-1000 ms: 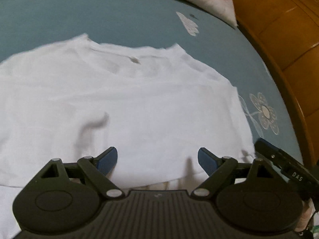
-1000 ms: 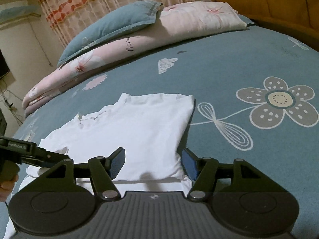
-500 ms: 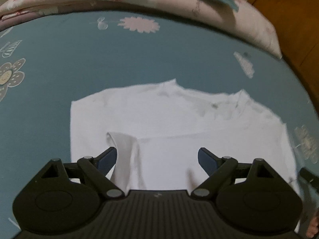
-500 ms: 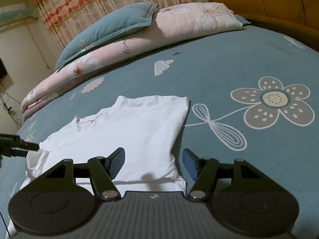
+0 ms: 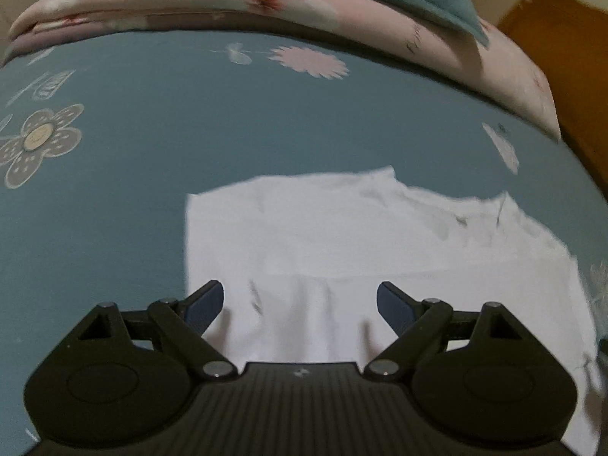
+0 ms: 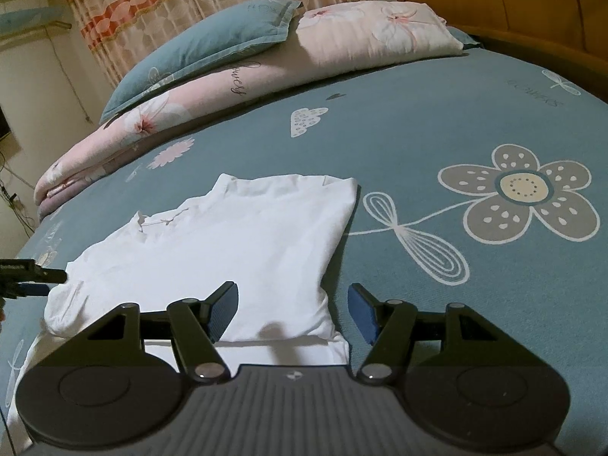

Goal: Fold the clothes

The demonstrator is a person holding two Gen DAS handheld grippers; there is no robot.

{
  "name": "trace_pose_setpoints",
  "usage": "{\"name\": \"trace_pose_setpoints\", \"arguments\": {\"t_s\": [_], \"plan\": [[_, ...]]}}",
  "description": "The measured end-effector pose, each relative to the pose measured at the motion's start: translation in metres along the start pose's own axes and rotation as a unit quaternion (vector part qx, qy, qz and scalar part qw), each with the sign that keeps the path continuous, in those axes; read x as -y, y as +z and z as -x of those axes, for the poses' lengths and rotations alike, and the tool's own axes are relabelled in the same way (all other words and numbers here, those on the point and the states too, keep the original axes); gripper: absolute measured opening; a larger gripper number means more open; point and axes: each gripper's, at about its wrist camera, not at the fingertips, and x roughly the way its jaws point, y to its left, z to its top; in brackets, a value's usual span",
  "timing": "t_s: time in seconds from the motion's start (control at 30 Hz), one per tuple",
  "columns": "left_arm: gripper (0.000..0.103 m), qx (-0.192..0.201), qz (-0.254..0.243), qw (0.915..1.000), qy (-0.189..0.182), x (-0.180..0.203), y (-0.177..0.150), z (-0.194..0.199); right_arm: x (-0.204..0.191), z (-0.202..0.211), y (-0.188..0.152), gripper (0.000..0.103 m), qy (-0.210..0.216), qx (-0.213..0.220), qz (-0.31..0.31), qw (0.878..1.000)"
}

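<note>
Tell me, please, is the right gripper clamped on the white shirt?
No, the right gripper hangs open above the white shirt, its blue pads apart and pinching no cloth.

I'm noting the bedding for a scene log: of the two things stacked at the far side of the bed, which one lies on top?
The teal pillow lies on top. It is plain blue-green, and it rests on the folded pink flowered quilt, which stretches longer beneath it along the bed's far edge.

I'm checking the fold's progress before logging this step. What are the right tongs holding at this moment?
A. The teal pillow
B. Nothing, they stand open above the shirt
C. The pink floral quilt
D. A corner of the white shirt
B: the right tongs stand open with their blue pads apart and nothing pinched between them, over the near edge of the white shirt, which lies on the teal bedsheet.
</note>
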Motion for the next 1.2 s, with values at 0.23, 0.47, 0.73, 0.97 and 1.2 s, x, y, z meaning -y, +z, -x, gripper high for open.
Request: {"name": "trace_pose_setpoints", "arguments": {"t_s": [0.23, 0.47, 0.73, 0.97, 1.2], "plan": [[0.088, 0.003, 0.036, 0.9901, -0.135, -0.004, -0.006, 0.014, -0.002, 0.0, 0.001, 0.068, -0.01, 0.003, 0.008, 1.0], [0.087, -0.009, 0.038, 0.9958, -0.083, -0.02, -0.021, -0.016, -0.002, -0.005, 0.0, 0.068, -0.012, -0.002, 0.006, 1.0], [0.087, 0.023, 0.068, 0.9916, -0.108, -0.029, -0.018, 0.009, -0.002, -0.01, -0.002, 0.068, -0.015, -0.007, 0.008, 1.0], [0.088, -0.035, 0.035, 0.9912, -0.123, -0.008, -0.033, 0.0, -0.003, -0.015, -0.004, 0.068, -0.017, -0.014, 0.013, 1.0], [0.088, -0.018, 0.028, 0.9967, -0.074, -0.014, -0.04, 0.005, 0.001, -0.015, -0.004, 0.068, -0.018, -0.014, 0.008, 1.0]]}}
